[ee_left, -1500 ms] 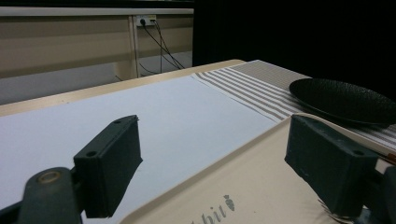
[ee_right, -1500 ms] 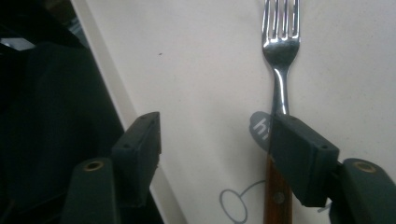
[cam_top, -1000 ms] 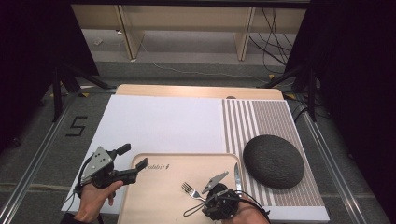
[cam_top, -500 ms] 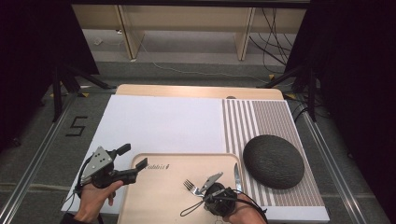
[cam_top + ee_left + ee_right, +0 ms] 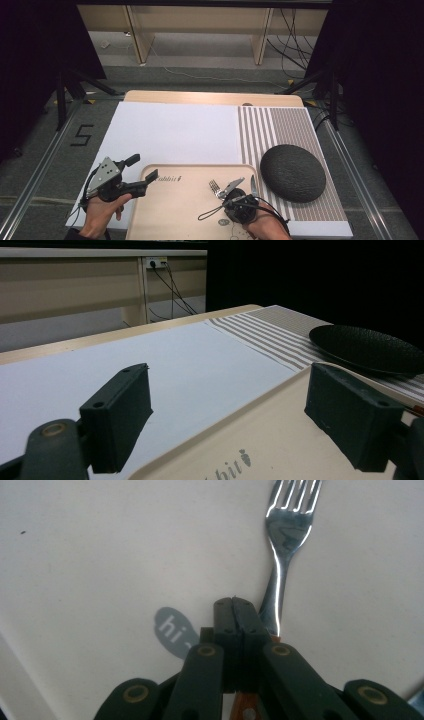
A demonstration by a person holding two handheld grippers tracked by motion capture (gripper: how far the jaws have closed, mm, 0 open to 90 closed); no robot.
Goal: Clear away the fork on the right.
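Note:
A steel fork with a brown wooden handle lies on the beige tray, tines pointing away from me. My right gripper is down on the tray with its two jaws pressed flat together. The fork's neck runs beside and under the right jaw, and I see nothing between the pads. From the high view the fork sticks out just left of my right gripper. My left gripper hovers at the tray's left rim, jaws wide apart and empty.
A knife lies on the tray just right of the right hand. A black domed dish rests on the striped mat to the right. A white mat covers the table beyond the tray.
The right hand has shifted slightly toward the fork on the tray. The left hand and its gripper have stayed where they were.

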